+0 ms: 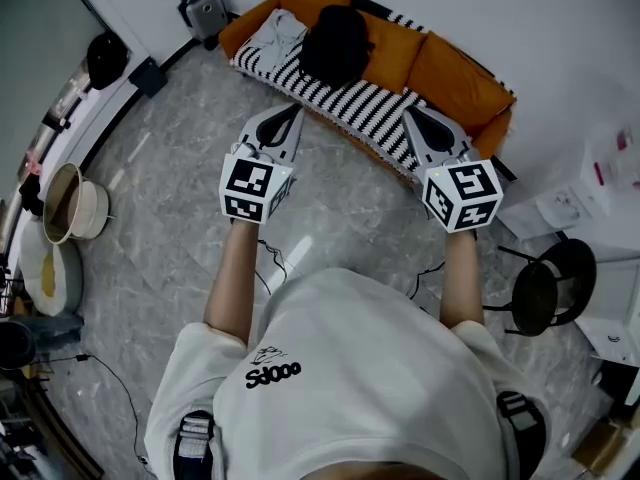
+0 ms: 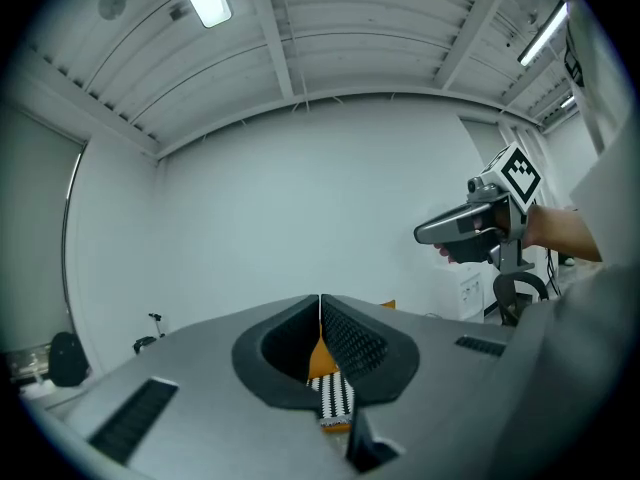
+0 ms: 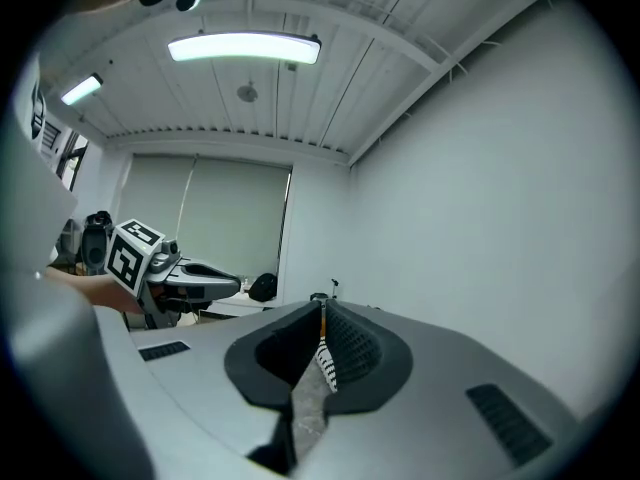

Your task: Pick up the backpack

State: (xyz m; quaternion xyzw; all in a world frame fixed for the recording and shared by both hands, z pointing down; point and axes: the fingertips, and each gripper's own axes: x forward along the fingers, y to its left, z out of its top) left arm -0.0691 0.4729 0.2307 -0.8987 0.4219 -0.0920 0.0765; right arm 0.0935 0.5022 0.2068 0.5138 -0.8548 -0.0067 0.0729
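A black backpack [image 1: 336, 43] lies on an orange sofa [image 1: 450, 78] covered by a black-and-white striped throw [image 1: 345, 103], at the top of the head view. My left gripper [image 1: 295, 111] is held out level in front of the sofa, shut and empty, well short of the backpack. My right gripper [image 1: 410, 113] hovers beside it to the right, also shut with nothing between its jaws. In the left gripper view the closed jaw tips [image 2: 320, 300] show only a sliver of sofa [image 2: 321, 358] behind them. The right gripper view shows its tips [image 3: 321, 304] meeting too.
A white garment [image 1: 280, 30] lies on the sofa left of the backpack. A black round stool [image 1: 548, 283] stands at the right, near white boxes [image 1: 600, 183]. Pale bowls [image 1: 70, 208] sit at the left by a counter. Grey marble floor [image 1: 170, 208] lies between me and the sofa.
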